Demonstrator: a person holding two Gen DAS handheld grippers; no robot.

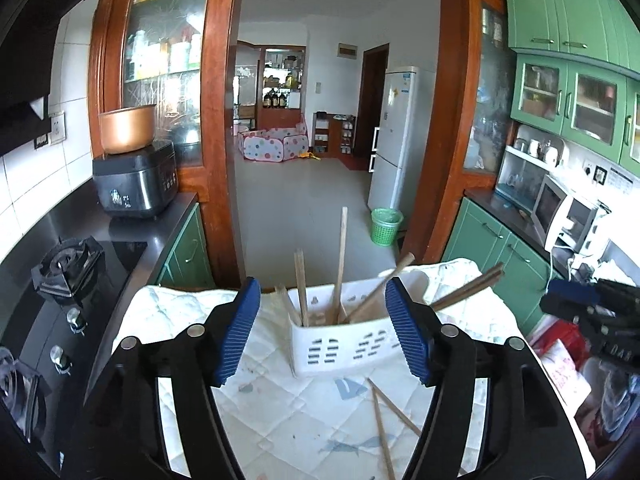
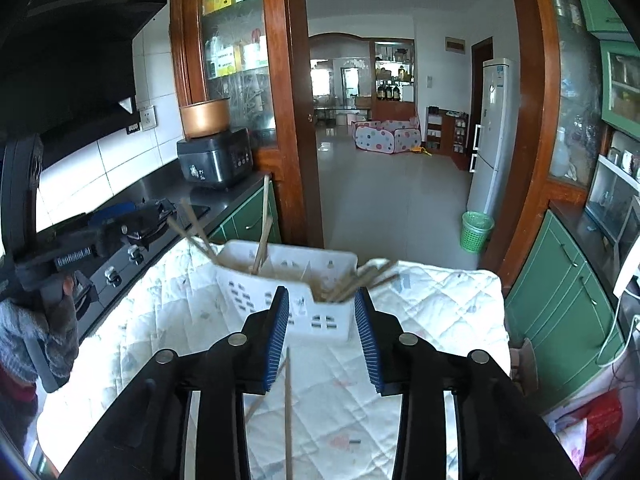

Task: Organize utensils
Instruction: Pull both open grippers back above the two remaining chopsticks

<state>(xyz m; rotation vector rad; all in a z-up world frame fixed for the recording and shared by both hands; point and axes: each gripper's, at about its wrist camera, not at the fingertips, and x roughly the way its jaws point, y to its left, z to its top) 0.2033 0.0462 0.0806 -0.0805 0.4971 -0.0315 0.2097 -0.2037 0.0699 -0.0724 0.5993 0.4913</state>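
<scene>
Left view alone catches the microwave (image 1: 560,216). White basket (image 1: 344,344) on the quilted worktop (image 1: 280,420) bristles with chopsticks (image 1: 340,268); left tool (image 1: 324,336) and right tool (image 2: 322,330) gape, empty.

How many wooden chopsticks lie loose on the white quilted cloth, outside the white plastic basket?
2, crossed, in front of the white plastic basket: one wooden chopstick slants right, the other wooden chopstick runs toward the camera. The grippers may hide more.

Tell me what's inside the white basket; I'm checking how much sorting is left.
The white basket holds wooden chopsticks standing and leaning in its compartments. Its slotted walls hide their lower ends and the bottom. Two more chopsticks lie outside it on the quilted cloth.
</scene>
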